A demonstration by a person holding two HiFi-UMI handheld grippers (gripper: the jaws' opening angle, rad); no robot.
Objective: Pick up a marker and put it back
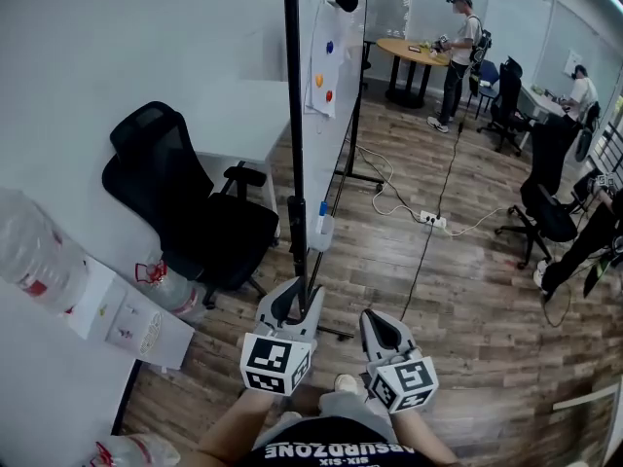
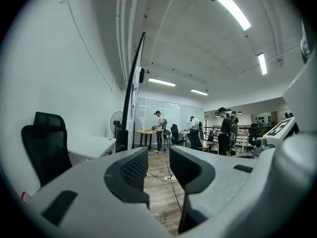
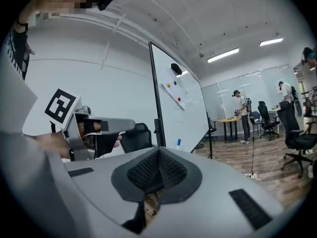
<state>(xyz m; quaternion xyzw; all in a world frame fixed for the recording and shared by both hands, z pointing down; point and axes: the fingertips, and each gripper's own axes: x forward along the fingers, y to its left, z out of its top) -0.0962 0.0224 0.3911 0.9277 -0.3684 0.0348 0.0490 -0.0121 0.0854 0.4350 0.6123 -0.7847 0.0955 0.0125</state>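
While I hold both tools low in front of me, my left gripper (image 1: 295,298) stands with jaws parted and only floor between them, and my right gripper (image 1: 380,324) is pinched together, empty. Just beyond them, the blue-capped marker (image 1: 322,208) stands in a holder (image 1: 322,233) at the whiteboard's (image 1: 316,154) lower edge. A black office chair (image 1: 185,202) sits left of it.

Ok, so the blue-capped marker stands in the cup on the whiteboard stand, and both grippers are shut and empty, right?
Not both: the left gripper is open, its fingers apart with nothing between them, as the left gripper view shows. The right gripper is shut and empty, and the blue-capped marker stands in the cup on the whiteboard stand.
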